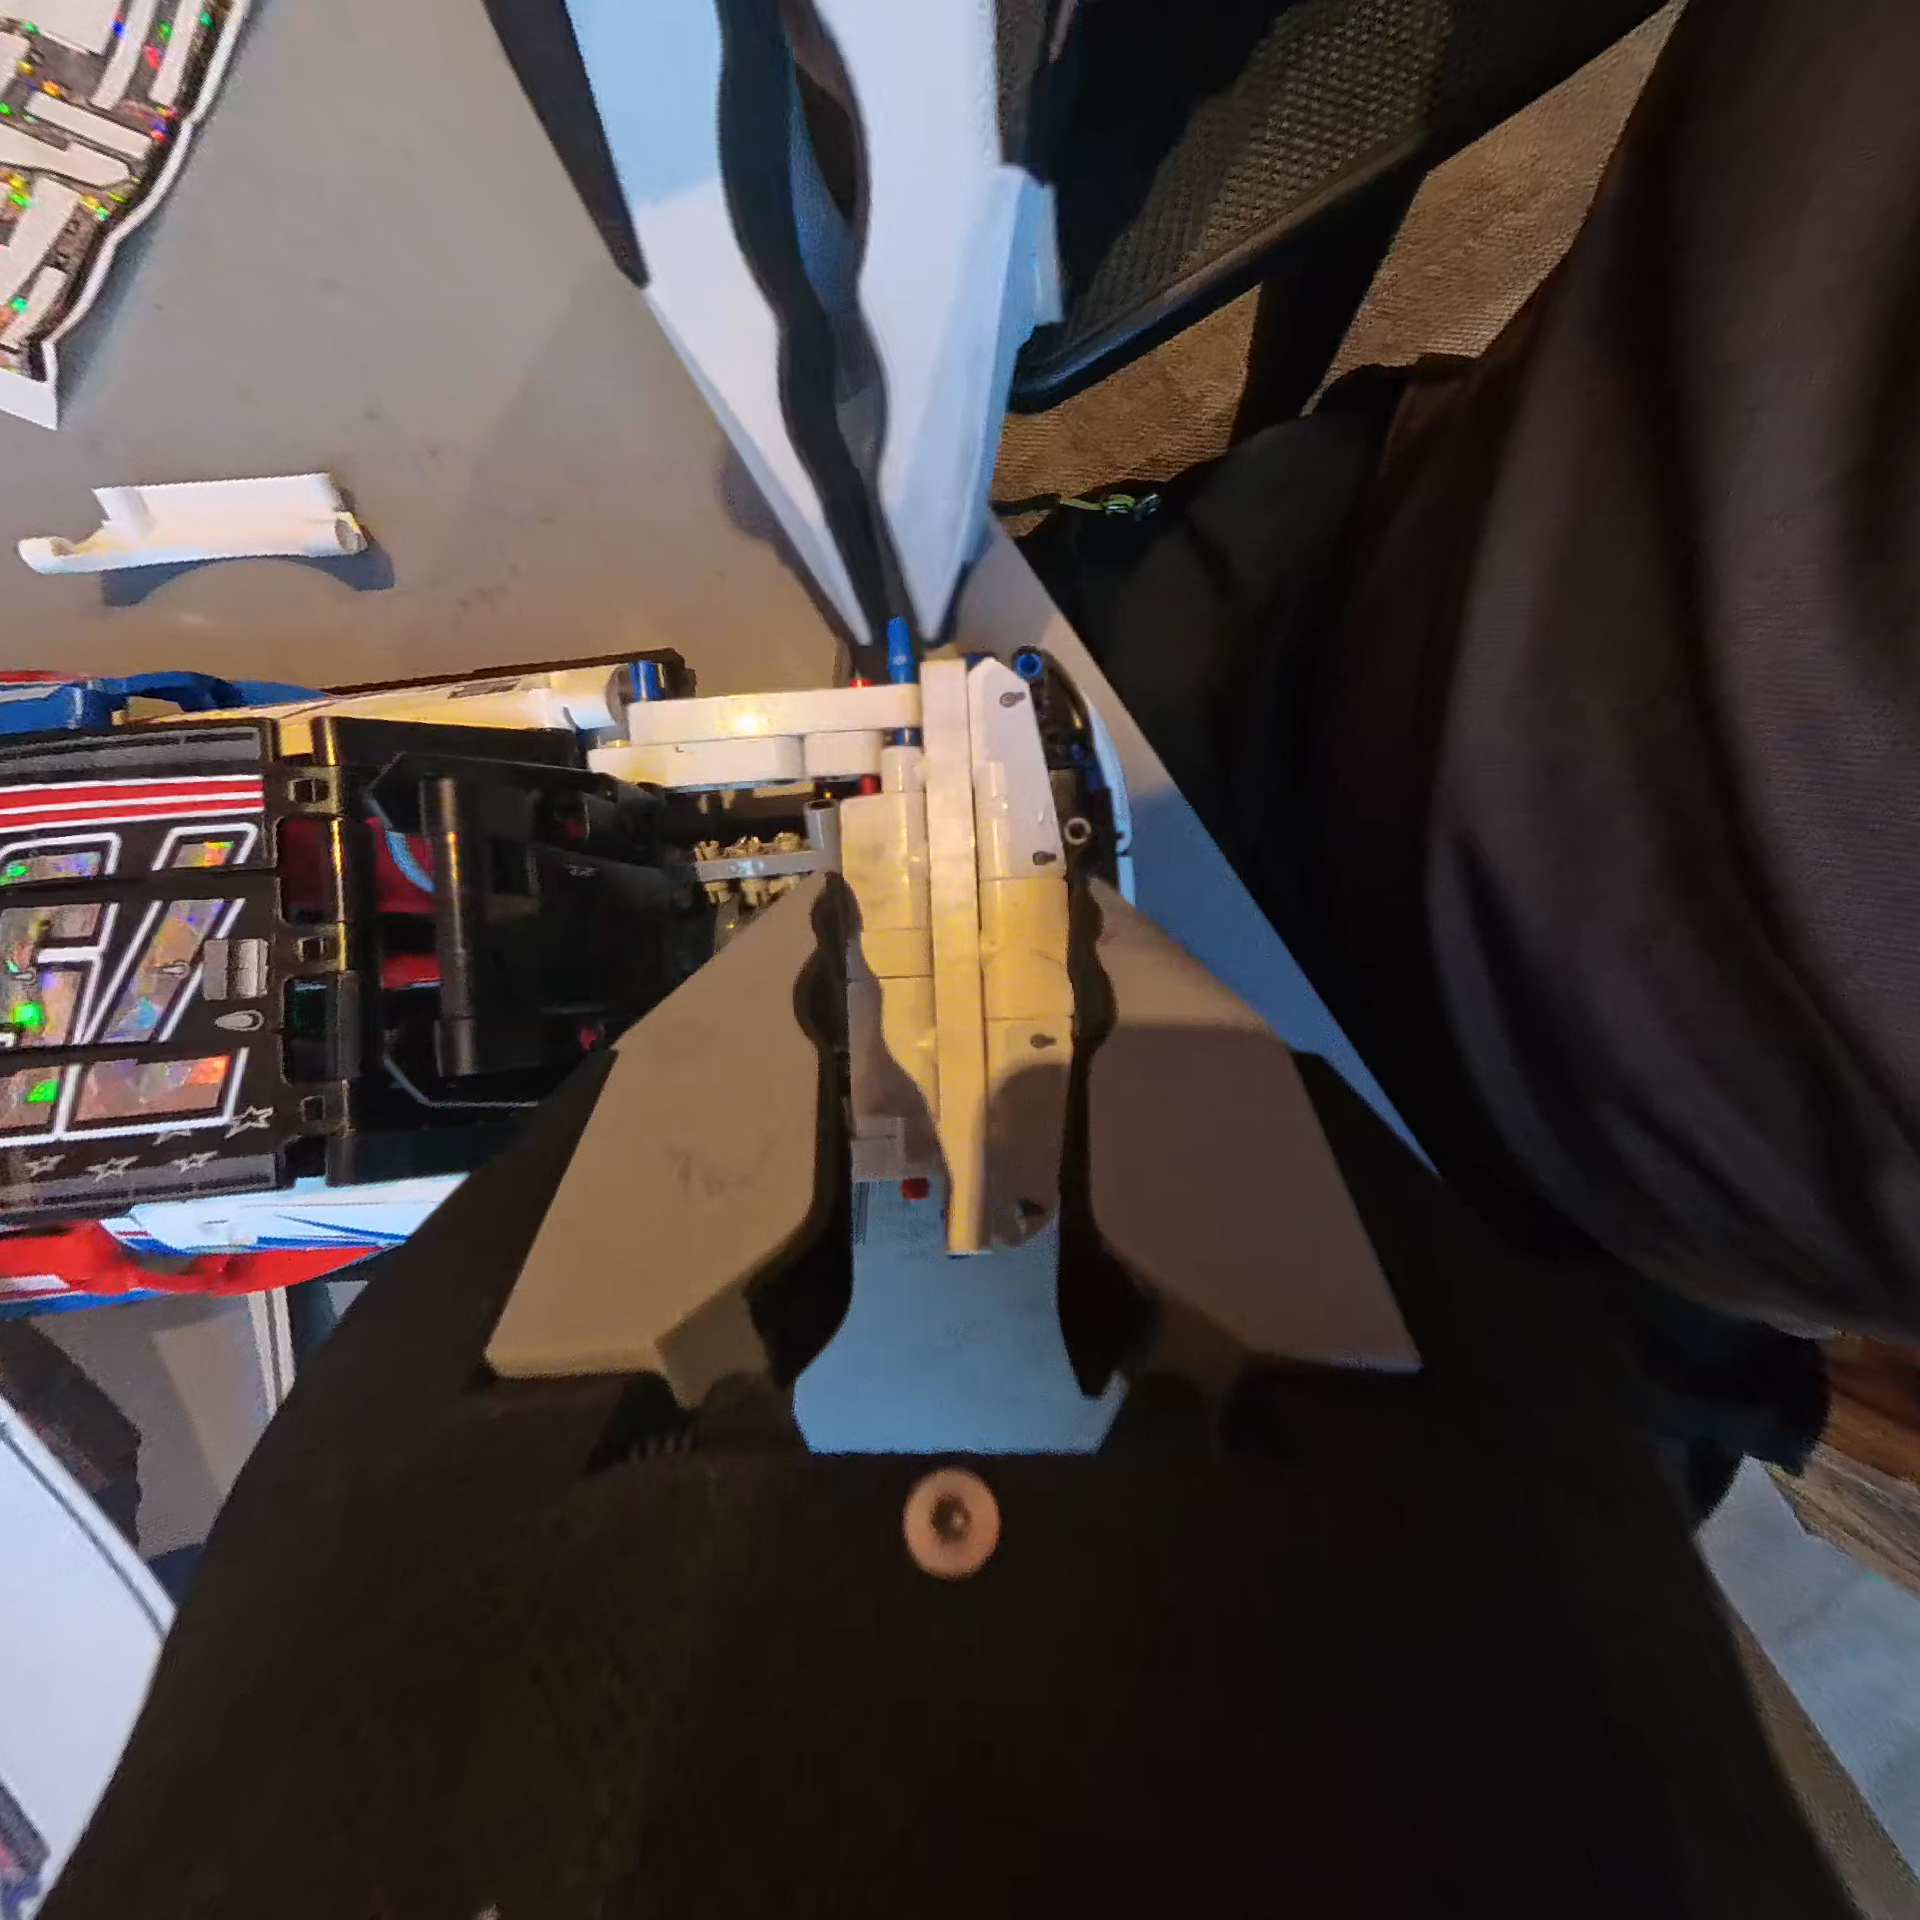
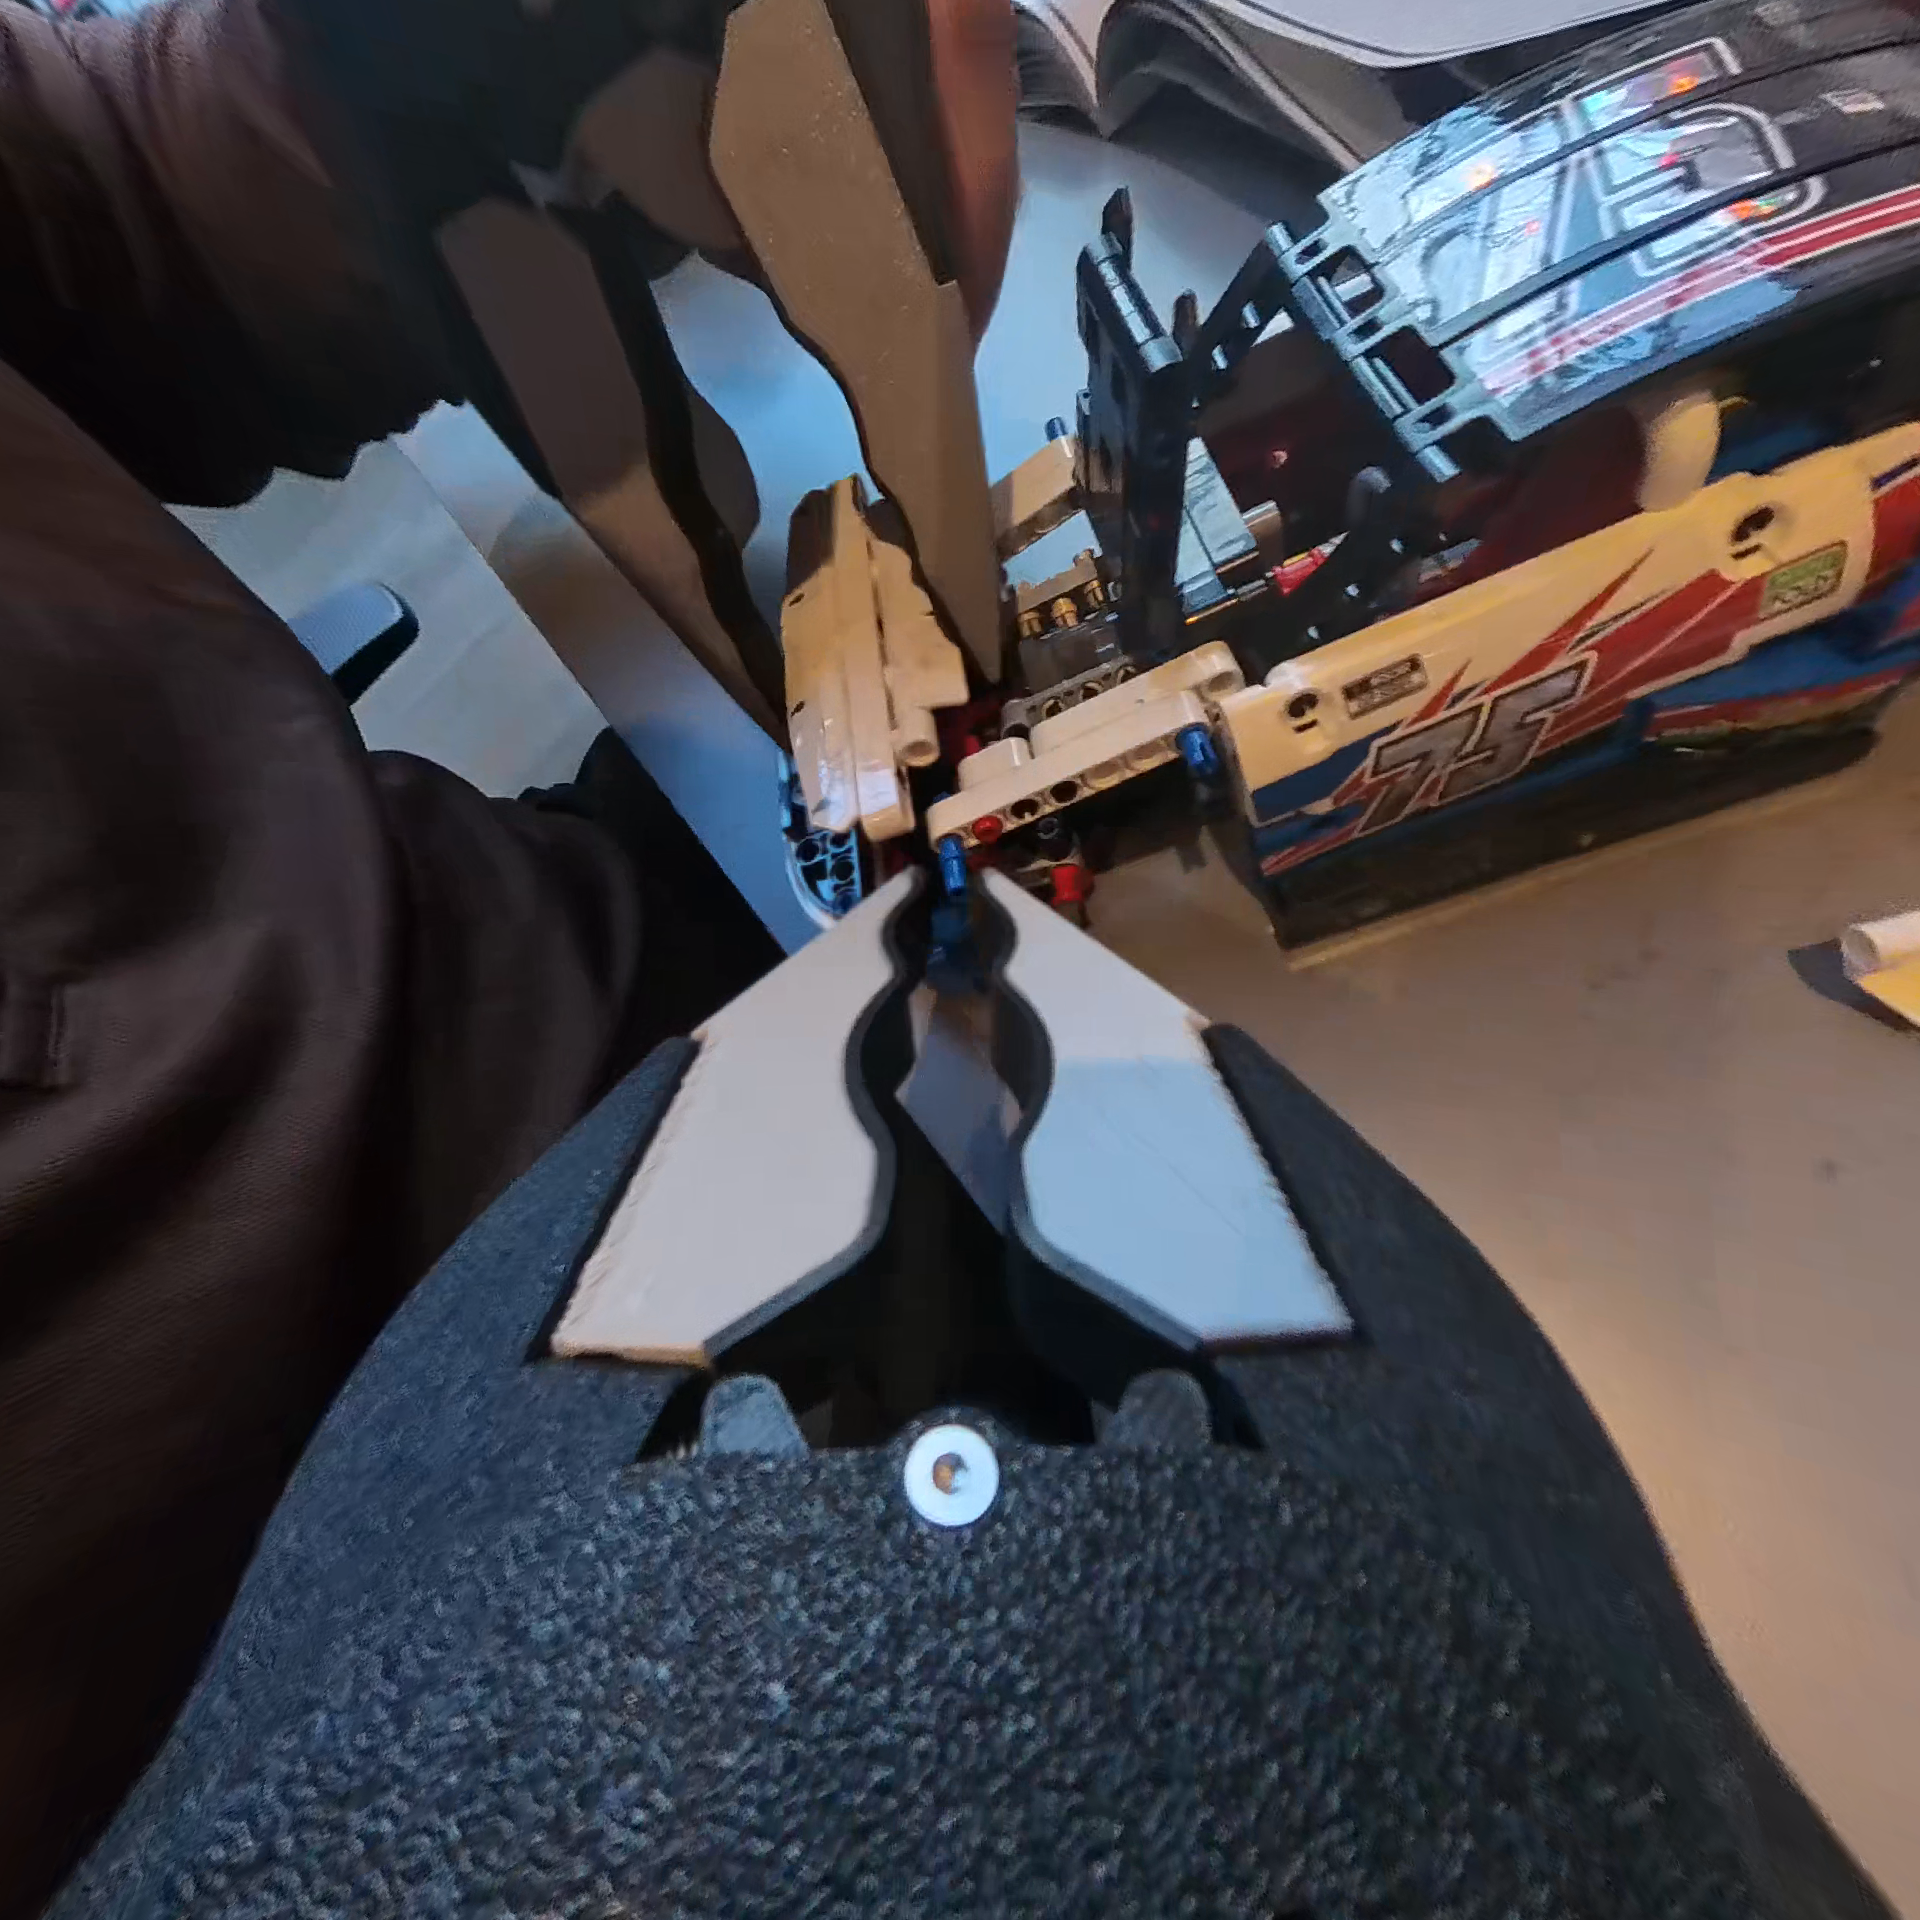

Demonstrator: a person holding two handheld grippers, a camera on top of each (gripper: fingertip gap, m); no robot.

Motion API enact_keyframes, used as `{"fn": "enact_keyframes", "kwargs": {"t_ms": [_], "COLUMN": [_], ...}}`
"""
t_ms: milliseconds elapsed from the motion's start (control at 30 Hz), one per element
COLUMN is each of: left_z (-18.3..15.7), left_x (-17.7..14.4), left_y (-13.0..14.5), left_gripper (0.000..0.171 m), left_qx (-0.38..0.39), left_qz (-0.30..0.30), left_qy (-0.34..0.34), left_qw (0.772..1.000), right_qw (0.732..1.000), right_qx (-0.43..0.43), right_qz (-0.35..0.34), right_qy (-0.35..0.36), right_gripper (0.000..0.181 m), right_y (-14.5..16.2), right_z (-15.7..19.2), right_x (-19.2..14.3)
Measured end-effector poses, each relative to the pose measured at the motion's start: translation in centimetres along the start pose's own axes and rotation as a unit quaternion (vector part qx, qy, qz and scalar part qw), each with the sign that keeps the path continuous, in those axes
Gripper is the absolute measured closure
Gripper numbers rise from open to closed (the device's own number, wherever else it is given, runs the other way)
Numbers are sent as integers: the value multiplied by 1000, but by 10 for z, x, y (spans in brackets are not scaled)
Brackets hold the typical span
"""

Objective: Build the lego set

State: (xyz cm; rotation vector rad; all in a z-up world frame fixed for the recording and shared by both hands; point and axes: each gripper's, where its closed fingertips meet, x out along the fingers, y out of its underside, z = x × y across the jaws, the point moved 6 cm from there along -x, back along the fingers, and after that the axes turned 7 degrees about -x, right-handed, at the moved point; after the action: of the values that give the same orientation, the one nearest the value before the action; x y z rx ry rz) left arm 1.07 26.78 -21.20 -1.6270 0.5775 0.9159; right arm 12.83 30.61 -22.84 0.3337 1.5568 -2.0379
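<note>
A Lego race car (image 1: pixel 156 935) with a black stickered roof and white, red and blue sides lies on the grey table (image 1: pixel 416 364). My left gripper (image 1: pixel 956 883) is shut on a white panel assembly (image 1: pixel 956 997) at the car's end. My right gripper (image 1: pixel 899 629) comes in from the far side, shut on a small blue pin (image 1: pixel 900 644) at a white beam (image 1: pixel 769 717). In the right wrist view, my right gripper (image 2: pixel 953 883) holds the blue pin (image 2: pixel 951 862) against the car (image 2: pixel 1507 707). My left gripper (image 2: pixel 873 691) clamps the white panel assembly (image 2: pixel 862 644) from above.
A loose white curved piece (image 1: pixel 197 525) and a sticker sheet (image 1: pixel 73 156) lie on the table to the far left. An open booklet (image 2: pixel 1247 62) lies behind the car. A person's dark clothing (image 1: pixel 1662 727) is close beyond the table edge (image 1: pixel 1247 935). The left gripper's tips are roughly 5 centimetres from the right gripper's. Between my right fingertips and the loose white curved piece (image 1: pixel 197 525) there is roughly 15 centimetres.
</note>
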Motion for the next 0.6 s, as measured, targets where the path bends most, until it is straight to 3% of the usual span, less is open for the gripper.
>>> {"fn": "enact_keyframes", "kwargs": {"t_ms": [100, 300, 600], "left_z": [3, 8, 6], "left_x": [1, 4, 6], "left_y": [0, -3, -3], "left_gripper": [131, 131, 131], "left_qx": [-6, -36, -57], "left_qz": [14, 33, 43], "left_qy": [24, 57, 86], "left_qw": [1000, 997, 994], "right_qw": [1000, 983, 980], "right_qx": [13, 127, 135], "right_qz": [-10, -61, -64], "right_qy": [-17, -114, -133], "right_gripper": [177, 177, 177], "right_y": [0, 3, 2], "right_z": [-3, -12, -15], "right_x": [1, 2, 3]}}
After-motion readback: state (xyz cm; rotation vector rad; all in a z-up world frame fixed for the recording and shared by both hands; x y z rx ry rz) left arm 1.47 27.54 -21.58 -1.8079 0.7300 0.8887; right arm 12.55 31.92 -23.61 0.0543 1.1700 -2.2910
